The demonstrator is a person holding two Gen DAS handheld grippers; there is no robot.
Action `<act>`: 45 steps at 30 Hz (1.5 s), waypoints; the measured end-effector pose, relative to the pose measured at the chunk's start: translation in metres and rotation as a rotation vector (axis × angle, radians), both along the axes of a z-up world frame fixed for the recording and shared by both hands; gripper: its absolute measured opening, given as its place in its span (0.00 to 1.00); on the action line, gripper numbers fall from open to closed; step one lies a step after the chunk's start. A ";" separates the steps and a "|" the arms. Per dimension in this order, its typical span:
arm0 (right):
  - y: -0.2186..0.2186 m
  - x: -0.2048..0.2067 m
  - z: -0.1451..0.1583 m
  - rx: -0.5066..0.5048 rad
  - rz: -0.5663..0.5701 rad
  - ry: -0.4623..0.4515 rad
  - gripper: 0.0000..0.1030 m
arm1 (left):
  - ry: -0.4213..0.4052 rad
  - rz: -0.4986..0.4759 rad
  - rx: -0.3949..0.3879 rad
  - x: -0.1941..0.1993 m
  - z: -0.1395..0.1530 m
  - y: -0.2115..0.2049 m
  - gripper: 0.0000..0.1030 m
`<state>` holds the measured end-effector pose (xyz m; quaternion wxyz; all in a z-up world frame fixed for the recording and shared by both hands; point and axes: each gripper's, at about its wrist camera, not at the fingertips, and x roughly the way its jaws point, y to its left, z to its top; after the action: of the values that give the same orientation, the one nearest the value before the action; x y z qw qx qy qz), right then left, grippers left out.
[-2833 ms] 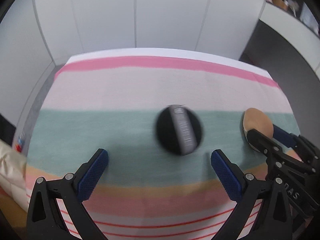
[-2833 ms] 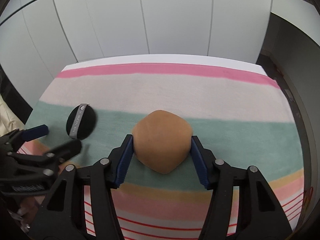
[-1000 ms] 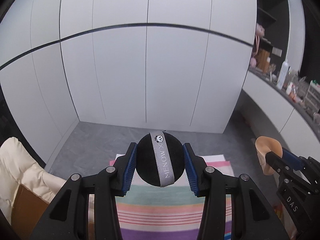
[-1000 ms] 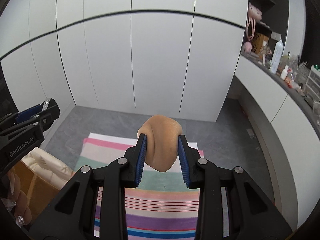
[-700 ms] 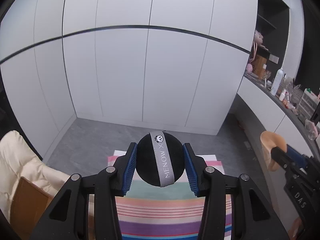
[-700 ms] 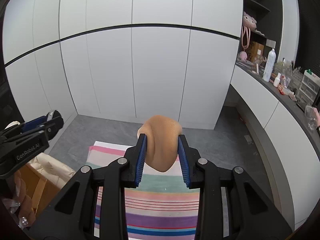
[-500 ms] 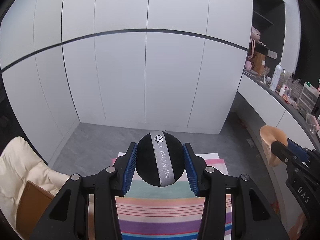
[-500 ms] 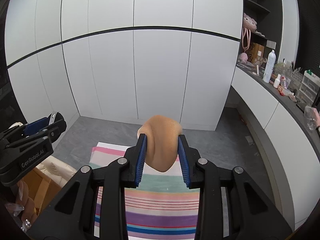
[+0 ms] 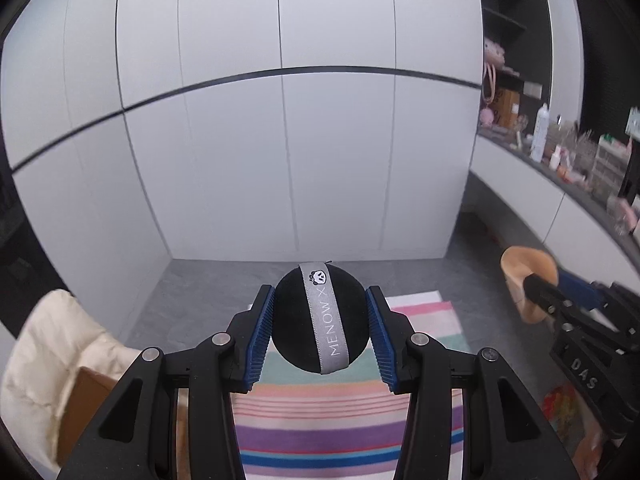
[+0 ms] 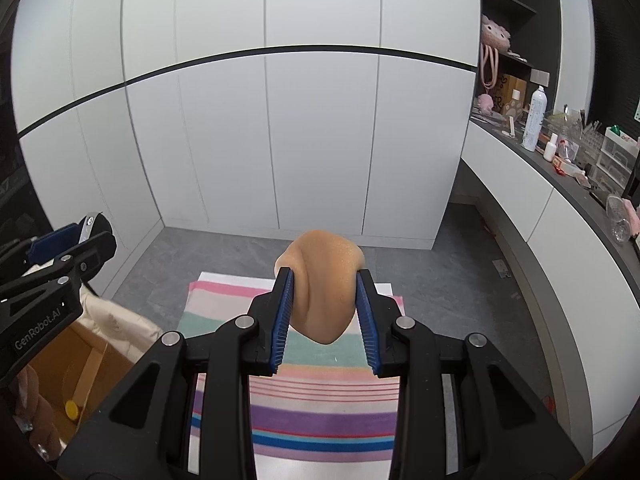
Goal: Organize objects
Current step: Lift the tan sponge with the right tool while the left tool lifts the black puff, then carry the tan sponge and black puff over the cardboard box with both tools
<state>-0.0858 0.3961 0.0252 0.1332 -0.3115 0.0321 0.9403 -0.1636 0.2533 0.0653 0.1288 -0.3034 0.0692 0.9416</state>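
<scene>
Left gripper (image 9: 320, 330) pinching black puff (image 9: 320, 326) by its edges, right gripper (image 10: 325, 312) squeezing tan sponge (image 10: 325, 292) — both held in air, well above striped cloth (image 10: 320, 420). Likely mid-carry to a drop spot; best kept level, grip firm, no release until over target. Only right wrist view shows open cardboard box (image 10: 80, 364) at lower left — plausible destination.
</scene>
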 end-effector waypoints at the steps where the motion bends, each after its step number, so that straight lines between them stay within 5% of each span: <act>1: -0.002 0.005 0.000 0.002 0.011 0.000 0.31 | 0.003 0.004 -0.014 0.007 0.000 0.001 0.45; 20: -0.041 0.126 -0.015 -0.012 0.058 0.020 0.32 | -0.001 -0.064 0.030 0.121 -0.008 -0.038 0.46; 29: -0.052 0.181 -0.048 -0.071 0.040 -0.026 0.31 | -0.038 -0.039 0.035 0.172 -0.040 -0.071 0.46; 33: -0.049 0.201 -0.067 -0.100 0.034 -0.067 0.31 | -0.006 -0.020 -0.024 0.199 -0.056 -0.079 0.46; 45: -0.037 0.221 -0.096 -0.139 0.000 -0.133 0.31 | -0.071 -0.004 -0.033 0.209 -0.082 -0.092 0.46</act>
<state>0.1356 0.3588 -0.0706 0.1133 -0.3820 0.0881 0.9130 0.0458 0.1613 -0.0168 0.1282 -0.3387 0.0808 0.9286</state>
